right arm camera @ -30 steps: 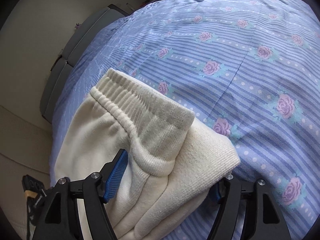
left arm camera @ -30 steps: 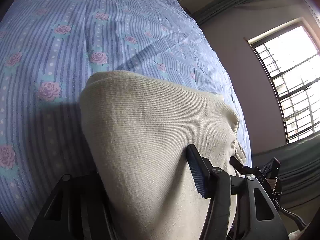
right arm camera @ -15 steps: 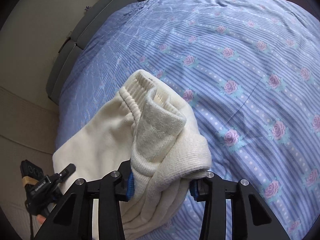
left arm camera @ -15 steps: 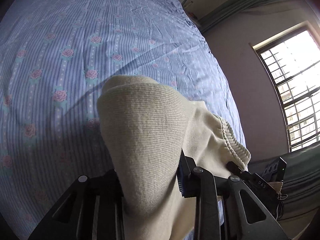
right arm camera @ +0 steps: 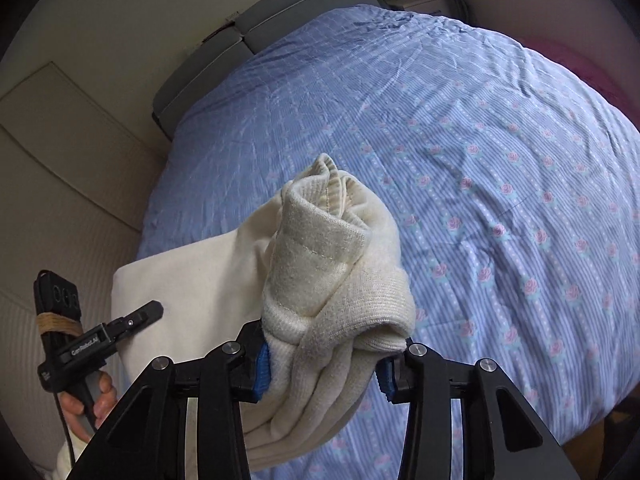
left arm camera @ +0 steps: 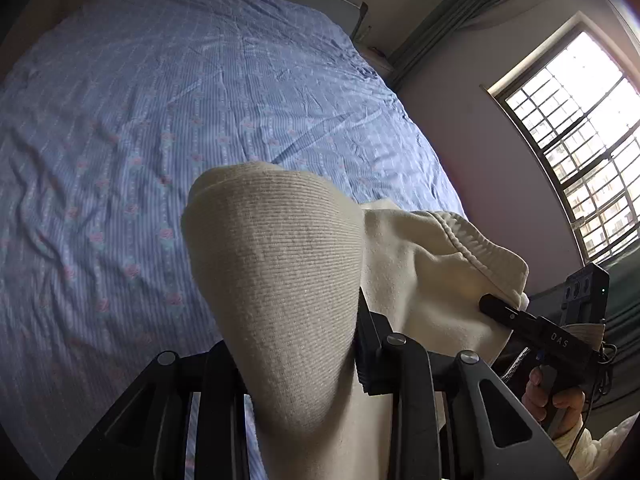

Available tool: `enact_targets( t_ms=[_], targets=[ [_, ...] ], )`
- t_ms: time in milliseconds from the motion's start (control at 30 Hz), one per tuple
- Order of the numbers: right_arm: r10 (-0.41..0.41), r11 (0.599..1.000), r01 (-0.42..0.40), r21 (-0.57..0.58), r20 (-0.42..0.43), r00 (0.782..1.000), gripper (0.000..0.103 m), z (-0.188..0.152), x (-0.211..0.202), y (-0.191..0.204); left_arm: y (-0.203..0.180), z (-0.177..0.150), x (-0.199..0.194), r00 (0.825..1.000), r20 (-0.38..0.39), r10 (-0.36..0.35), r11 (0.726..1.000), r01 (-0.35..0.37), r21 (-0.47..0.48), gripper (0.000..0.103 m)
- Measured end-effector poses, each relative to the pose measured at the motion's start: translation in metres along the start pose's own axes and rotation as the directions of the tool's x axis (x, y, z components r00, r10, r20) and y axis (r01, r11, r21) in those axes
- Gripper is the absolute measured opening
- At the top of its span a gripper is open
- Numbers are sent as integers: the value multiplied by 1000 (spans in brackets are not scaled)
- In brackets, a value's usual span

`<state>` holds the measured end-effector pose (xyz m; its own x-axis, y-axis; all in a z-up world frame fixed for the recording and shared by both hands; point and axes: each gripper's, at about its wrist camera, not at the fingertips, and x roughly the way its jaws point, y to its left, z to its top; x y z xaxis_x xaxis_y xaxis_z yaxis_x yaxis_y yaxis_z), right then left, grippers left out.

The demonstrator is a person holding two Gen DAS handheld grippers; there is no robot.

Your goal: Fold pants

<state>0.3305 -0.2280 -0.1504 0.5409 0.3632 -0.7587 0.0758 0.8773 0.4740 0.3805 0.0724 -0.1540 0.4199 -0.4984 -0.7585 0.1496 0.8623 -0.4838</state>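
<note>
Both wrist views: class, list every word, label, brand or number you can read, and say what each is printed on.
"DAS": on the black body of the right gripper, seen in the left wrist view.
"GenRobot.AI": on the black body of the left gripper, seen in the right wrist view.
A small white label lower on that gripper's handle: too small to read.
The pants and bedsheet: no text.

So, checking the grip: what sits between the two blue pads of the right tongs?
Bunched cream knit pants, elastic waistband included, pinched by the right tongs; right wrist view.
</note>
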Motion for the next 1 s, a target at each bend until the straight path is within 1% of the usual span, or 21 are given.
enact_targets(
  t_ms=[133, 233, 367, 500, 667, 800, 900, 1000],
  targets=[
    [37, 999, -38, -25, -47, 998, 42, -27, -12, 42, 6, -30, -56, 997, 24, 77, 997, -77, 8, 30],
    [76, 994, -82, -74, -89, 993, 42, -41, -17, 69, 14, -52, -91, 992, 45, 120, 992, -119, -38, 30],
    [134, 976, -152, -156, -118, 984, 42, -55, -23, 99, 21, -75, -130, 979, 92, 181, 980, -173, -96, 30],
    [184, 958, -209, -197, -139, 973, 42, -64, -26, 118, 21, -92, -159, 964, 133, 232, 969, -216, -124, 30],
    [210, 931, -247, -268, -157, 965, 42, -75, -34, 152, 28, -105, -187, 951, 174, 257, 959, -229, -167, 30],
    [228, 901, -266, -343, -149, 962, 42, -81, -46, 187, 43, -109, -210, 937, 226, 268, 956, -230, -181, 30],
    [238, 884, -273, -380, -137, 962, 42, -86, -46, 213, 65, -108, -228, 929, 254, 269, 957, -227, -181, 30],
    [240, 873, -271, -405, -126, 962, 42, -96, -40, 242, 96, -103, -244, 930, 258, 263, 960, -224, -169, 30]
  ],
)
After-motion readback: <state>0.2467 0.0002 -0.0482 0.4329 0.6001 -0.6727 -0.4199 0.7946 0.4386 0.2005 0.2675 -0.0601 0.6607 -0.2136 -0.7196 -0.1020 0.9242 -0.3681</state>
